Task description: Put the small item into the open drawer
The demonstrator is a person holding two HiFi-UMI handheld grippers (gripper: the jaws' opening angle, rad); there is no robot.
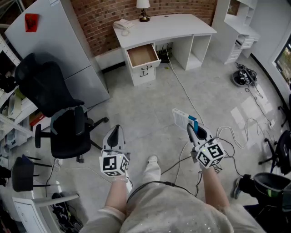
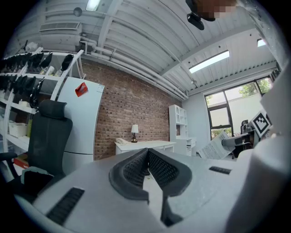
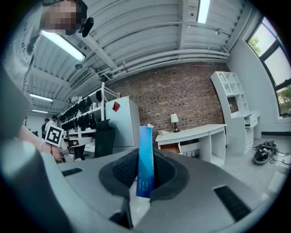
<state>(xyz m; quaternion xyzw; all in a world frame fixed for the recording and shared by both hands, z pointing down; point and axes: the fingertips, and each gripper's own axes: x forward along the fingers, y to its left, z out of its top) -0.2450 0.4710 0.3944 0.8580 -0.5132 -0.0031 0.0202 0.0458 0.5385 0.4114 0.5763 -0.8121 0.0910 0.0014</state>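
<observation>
My right gripper [image 1: 191, 126] is shut on a thin blue-and-white packet [image 3: 145, 160], which stands upright between its jaws; in the head view the packet [image 1: 184, 119] sticks out ahead of the jaws. My left gripper [image 1: 115, 134] is shut with nothing in it, its pads [image 2: 157, 167] pressed together. Both are held low in front of the person, well short of the white desk [image 1: 163, 28] by the brick wall. The desk's top drawer [image 1: 142, 55] is pulled open, and I see nothing in it. In the right gripper view the drawer [image 3: 169, 148] shows far ahead.
A black office chair [image 1: 59, 113] stands at the left beside a grey cabinet [image 1: 54, 45]. A lamp [image 1: 143, 10] and a phone [image 1: 122, 23] sit on the desk. Cables [image 1: 236, 132] trail over the concrete floor at the right. A white shelf unit [image 1: 241, 27] stands at the far right.
</observation>
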